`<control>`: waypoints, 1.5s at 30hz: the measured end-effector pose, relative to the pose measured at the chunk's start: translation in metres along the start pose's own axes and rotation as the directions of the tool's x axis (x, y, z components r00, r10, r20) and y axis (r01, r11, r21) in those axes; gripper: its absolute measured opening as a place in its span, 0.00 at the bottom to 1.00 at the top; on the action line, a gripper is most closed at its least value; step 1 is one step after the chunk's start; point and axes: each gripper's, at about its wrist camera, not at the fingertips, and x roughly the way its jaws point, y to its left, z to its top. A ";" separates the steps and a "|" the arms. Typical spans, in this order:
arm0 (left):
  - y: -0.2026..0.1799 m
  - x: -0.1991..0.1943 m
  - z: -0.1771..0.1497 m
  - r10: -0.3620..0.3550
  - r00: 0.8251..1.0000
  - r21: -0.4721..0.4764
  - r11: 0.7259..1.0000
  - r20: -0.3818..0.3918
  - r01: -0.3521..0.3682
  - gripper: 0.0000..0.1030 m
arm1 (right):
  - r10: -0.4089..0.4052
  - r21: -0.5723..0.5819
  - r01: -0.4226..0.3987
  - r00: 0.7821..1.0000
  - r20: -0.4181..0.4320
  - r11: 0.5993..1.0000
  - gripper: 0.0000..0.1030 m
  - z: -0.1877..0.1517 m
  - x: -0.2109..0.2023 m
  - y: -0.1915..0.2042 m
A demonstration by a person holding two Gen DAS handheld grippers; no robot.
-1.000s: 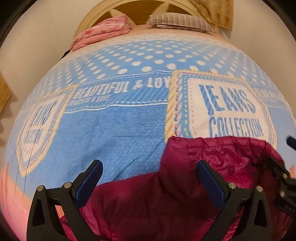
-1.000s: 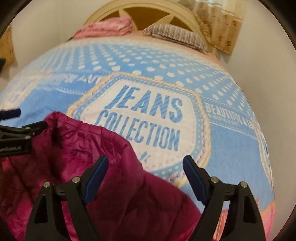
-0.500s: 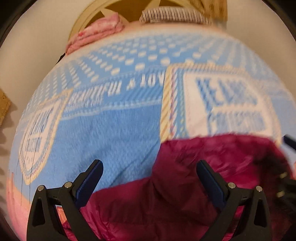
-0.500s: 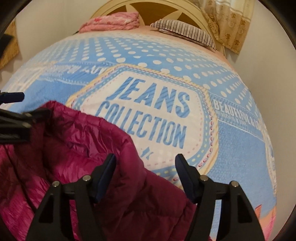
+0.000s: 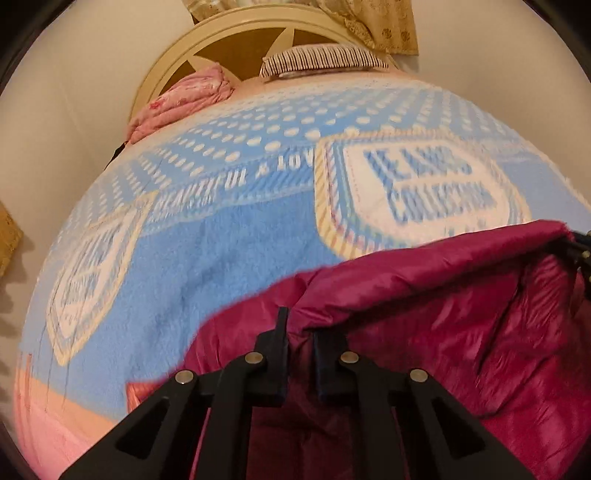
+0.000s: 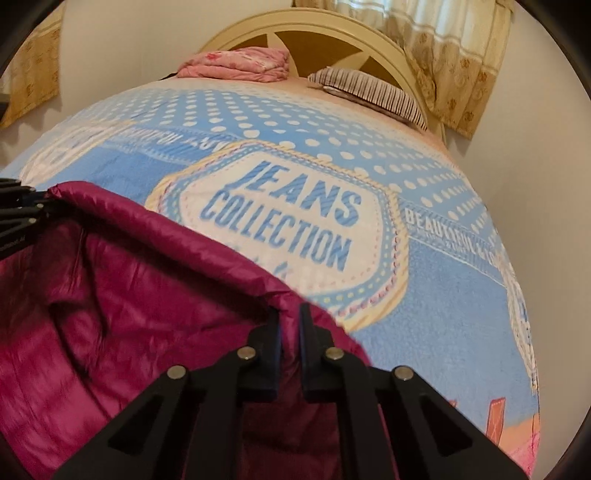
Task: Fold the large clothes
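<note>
A magenta puffer jacket lies on the blue "JEANS COLLECTION" blanket, its upper edge lifted into a taut ridge. My left gripper has its jaws closing, and they pinch that edge at its left end. In the right wrist view the jacket fills the lower left. There my right gripper has its jaws closing on the same edge at its right end, with fabric between the pads. Each gripper shows in the other's view: the right gripper at the far right, the left gripper at the far left.
The blanket covers the bed up to a cream headboard. A folded pink quilt and a striped pillow lie at the head. Curtains hang at the right; walls stand close on both sides.
Both grippers went from wide open to closed on the jacket's upper edge. That edge is now pulled up into a taut ridge between them.
</note>
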 end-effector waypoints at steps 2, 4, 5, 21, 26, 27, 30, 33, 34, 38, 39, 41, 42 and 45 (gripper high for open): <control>-0.003 0.010 -0.015 -0.015 1.000 -0.014 1.000 -0.027 0.015 0.09 | -0.003 -0.018 0.003 1.000 -0.002 1.000 0.07 -0.013 0.001 0.004; -0.006 0.015 -0.023 -0.007 1.000 -0.015 1.000 -0.028 0.006 0.09 | 0.001 -0.032 -0.002 1.000 -0.022 0.999 0.07 -0.027 0.008 0.008; -0.008 0.015 -0.026 0.004 1.000 -0.008 1.000 -0.021 -0.004 0.09 | 0.001 -0.037 -0.002 0.999 -0.032 0.999 0.06 -0.032 0.011 0.010; 0.010 -0.087 -0.026 0.079 0.978 0.033 0.996 0.193 -0.087 0.85 | -0.001 -0.086 -0.004 0.999 -0.054 0.996 0.56 -0.044 -0.031 -0.019; 0.023 -0.069 0.020 0.179 0.962 -0.079 0.983 0.206 -0.166 0.85 | 0.034 0.080 -0.034 0.999 0.007 0.996 0.63 -0.017 -0.054 -0.041; 0.021 -0.061 0.027 0.192 0.962 -0.089 0.980 0.195 -0.177 0.85 | 0.041 0.144 -0.043 0.999 0.021 0.989 0.73 -0.007 -0.053 -0.044; 0.011 -0.019 0.046 0.229 0.967 -0.106 0.970 0.114 -0.218 0.85 | 0.082 0.302 -0.089 0.996 0.037 0.949 0.76 0.021 -0.035 -0.040; -0.002 0.007 0.039 0.214 0.976 -0.094 0.973 0.044 -0.209 0.85 | 0.111 0.336 -0.107 0.994 0.008 0.936 0.76 0.039 -0.009 -0.017; -0.007 0.011 0.033 0.203 0.979 -0.083 0.976 0.032 -0.199 0.85 | 0.113 0.328 -0.106 0.994 0.000 0.939 0.76 0.041 -0.002 -0.008; -0.027 0.021 0.002 0.192 0.981 -0.020 0.981 0.009 -0.192 0.85 | 0.123 0.277 -0.105 0.991 -0.050 0.955 0.76 0.028 0.025 0.021; -0.030 0.024 -0.003 0.198 0.980 -0.007 0.980 0.004 -0.198 0.85 | 0.118 0.269 -0.097 0.991 -0.063 0.958 0.75 0.021 0.029 0.024; -0.031 0.029 -0.010 0.198 0.980 -0.008 0.980 0.001 -0.198 0.85 | 0.124 0.273 -0.098 0.989 -0.080 0.957 0.75 0.007 0.036 0.025; -0.030 0.030 -0.011 0.190 0.982 -0.020 0.982 0.000 -0.190 0.85 | 0.126 0.282 -0.099 0.989 -0.080 0.954 0.76 0.001 0.038 0.023; -0.029 0.036 -0.014 0.177 0.984 -0.027 0.984 -0.010 -0.177 0.87 | 0.120 0.289 -0.095 0.991 -0.068 0.953 0.76 -0.011 0.041 0.021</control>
